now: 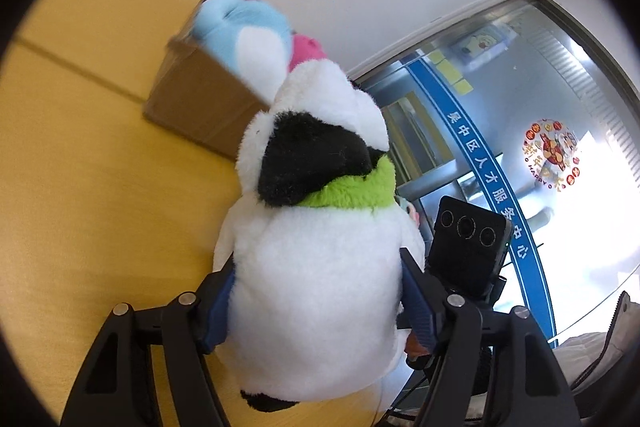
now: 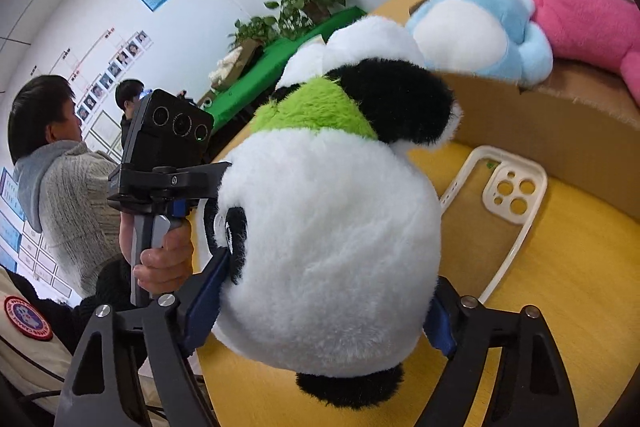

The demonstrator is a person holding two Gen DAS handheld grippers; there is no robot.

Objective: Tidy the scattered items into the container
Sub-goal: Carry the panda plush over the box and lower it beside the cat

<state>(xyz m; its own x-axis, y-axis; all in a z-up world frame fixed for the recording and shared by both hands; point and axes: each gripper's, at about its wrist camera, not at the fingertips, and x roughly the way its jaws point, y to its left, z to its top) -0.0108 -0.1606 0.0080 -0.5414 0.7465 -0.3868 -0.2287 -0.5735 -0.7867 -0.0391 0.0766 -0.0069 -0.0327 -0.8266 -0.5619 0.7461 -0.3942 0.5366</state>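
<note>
fluffy round panda plush (image 2: 328, 227) squeezed by both the left gripper (image 1: 316, 303) and right gripper (image 2: 320, 311), head tipped toward 12 o'clock, cardboard box (image 2: 540, 131) at 2

So the surface here is a yellow table (image 2: 568, 327) with a faint wood grain and a seam line running across it in the left wrist view. Sitting right on it is a brown cardboard box (image 2: 532, 131), over by the wall. Just in front of the box, on the near side, a cream phone case (image 2: 508, 199) lies flat, camera cutouts at the end nearest the box, not touching it.
</note>
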